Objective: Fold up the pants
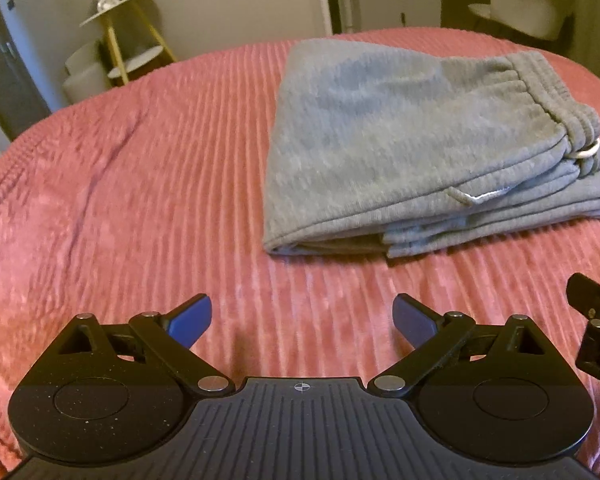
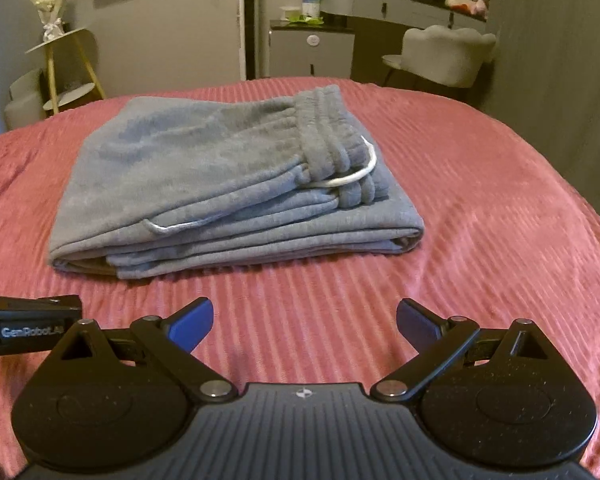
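Hovering low over the pink ribbed bedspread (image 1: 140, 200), my left gripper (image 1: 302, 320) is spread wide w/ nothing in it; right gripper (image 2: 305, 322) likewise spread and empty. Grey fleece sweatpants w/ white drawstring (image 1: 412, 148) lie folded in a flat stack on the bed, at 1 o'clock from left gripper, 11 o'clock from right, clear of both.
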Motion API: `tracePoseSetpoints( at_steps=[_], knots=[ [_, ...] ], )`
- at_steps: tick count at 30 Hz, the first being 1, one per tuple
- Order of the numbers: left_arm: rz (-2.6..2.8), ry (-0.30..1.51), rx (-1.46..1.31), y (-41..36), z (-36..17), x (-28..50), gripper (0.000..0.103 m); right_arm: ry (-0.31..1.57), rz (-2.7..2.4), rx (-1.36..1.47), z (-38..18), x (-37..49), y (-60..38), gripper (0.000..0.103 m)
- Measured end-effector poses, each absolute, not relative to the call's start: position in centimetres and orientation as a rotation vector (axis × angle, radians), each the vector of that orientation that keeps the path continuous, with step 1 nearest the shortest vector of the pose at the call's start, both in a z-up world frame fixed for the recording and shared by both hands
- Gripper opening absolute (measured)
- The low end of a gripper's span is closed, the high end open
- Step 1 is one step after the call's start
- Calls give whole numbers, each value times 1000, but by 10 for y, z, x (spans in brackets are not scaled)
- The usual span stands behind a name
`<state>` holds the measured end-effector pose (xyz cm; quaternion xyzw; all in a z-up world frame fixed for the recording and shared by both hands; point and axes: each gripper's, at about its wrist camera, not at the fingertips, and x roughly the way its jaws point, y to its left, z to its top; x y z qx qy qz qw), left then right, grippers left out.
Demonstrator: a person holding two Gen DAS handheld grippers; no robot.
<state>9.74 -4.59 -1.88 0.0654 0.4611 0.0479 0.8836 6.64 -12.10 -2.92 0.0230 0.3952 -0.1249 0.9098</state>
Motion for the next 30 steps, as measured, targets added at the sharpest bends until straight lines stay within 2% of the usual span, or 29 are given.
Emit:
tracePoseSetpoints(
  at_steps=[30],
  knots=[
    [63, 980, 134, -54, -29, 105, 100, 813, -243, 117, -41, 76, -130, 98]
  ],
)
